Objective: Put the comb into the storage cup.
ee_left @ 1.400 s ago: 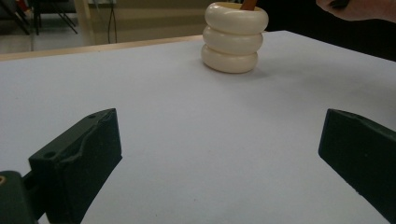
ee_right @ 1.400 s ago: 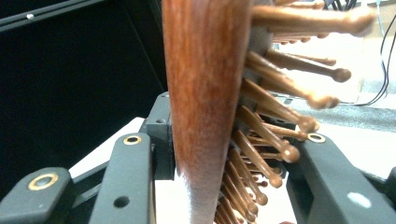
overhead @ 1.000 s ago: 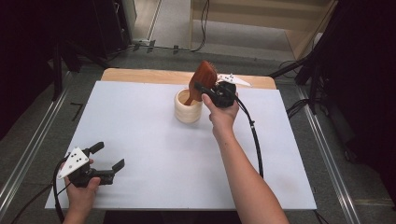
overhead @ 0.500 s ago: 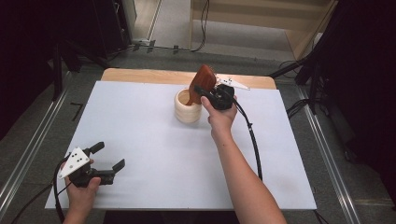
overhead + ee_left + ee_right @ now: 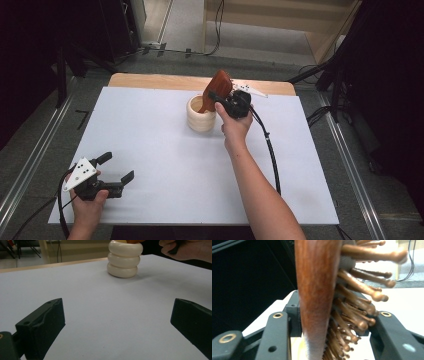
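While the left gripper (image 5: pixel 116 169) is kept low over the near left corner of the white table (image 5: pixel 150 135), its jaws are spread wide with nothing between them, as is seen in the left gripper view, where only bare white surface lies between the two black jaws. At the far middle of the table a cream cup (image 5: pixel 201 114), shaped like three stacked rings, is stood upright, and a wooden hairbrush (image 5: pixel 216 89) is propped in it with its handle down inside the cup and its reddish-brown head leaning up and to the right over the rim. The right gripper (image 5: pixel 218 98) is held just beside the cup on its right, and the head of the brush is placed between its jaws. The jaws have just been opening, and in the right gripper view the brush (image 5: pixel 317 290) is seen edge-on between them, its smooth wooden back turned to the left jaw with a small gap showing there and its knob-tipped bristles reaching toward the right jaw; whether the bristles touch that jaw cannot be told. The brush appears loosened rather than pinched. The right hand (image 5: pixel 235 127) is wrapped around the gripper's body, and a black cable (image 5: pixel 272 160) is trailed from it back across the table. The two grippers are kept well apart.
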`<state>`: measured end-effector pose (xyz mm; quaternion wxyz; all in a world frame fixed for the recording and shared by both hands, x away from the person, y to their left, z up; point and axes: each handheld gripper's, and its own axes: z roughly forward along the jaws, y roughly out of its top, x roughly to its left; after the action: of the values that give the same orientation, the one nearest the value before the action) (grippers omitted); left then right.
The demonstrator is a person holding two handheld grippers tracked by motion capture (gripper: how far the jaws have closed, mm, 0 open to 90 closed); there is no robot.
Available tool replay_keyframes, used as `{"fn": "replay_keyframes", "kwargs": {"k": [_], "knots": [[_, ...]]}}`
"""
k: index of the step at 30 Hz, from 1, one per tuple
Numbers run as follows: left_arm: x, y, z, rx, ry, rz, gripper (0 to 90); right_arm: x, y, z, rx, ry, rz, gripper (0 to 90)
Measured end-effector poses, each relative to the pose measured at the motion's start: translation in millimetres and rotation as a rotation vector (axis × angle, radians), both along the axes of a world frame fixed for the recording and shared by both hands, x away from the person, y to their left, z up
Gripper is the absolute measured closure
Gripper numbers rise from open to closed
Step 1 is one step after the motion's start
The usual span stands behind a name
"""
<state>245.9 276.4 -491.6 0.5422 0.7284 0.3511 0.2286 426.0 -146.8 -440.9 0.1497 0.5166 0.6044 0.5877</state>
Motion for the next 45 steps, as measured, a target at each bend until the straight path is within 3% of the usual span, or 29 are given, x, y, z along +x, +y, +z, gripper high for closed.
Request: {"fn": "replay_keyframes", "kwargs": {"k": [6, 15, 21, 30, 35, 37, 45], "knots": [[0.2, -0.6, -0.2, 0.002, -0.001, 0.0, 0.0, 0.9, -6.7, -1.6, -0.001, 0.019, -0.004, 42.9], [0.1, -1.4, -0.3, 0.006, 0.0, 0.002, 0.0, -0.6, -9.8, -1.5, -0.023, 0.009, 0.006, 38.7], [0.1, -1.7, -0.3, 0.005, 0.001, 0.002, 0.0, -0.5, -15.8, -0.1, 0.015, 0.016, 0.021, 23.9], [0.1, -1.8, -0.2, 0.011, 0.0, 0.001, 0.0, -1.4, -16.1, 1.4, 0.0, 0.008, 0.045, 15.7], [0.1, -1.8, -0.2, 0.01, -0.001, 0.0, 0.0, -2.1, -16.5, 2.2, -0.017, 0.007, 0.054, 8.1], [0.0, -1.8, -0.2, 0.01, -0.001, 0.001, 0.0, -2.6, -17.6, 2.7, -0.025, 0.013, 0.055, 0.0], [-0.1, -2.0, -0.1, 0.011, -0.002, 0.001, 0.0, -11.1, -20.8, 9.5, -0.068, -0.031, 0.084, 0.0]]}}
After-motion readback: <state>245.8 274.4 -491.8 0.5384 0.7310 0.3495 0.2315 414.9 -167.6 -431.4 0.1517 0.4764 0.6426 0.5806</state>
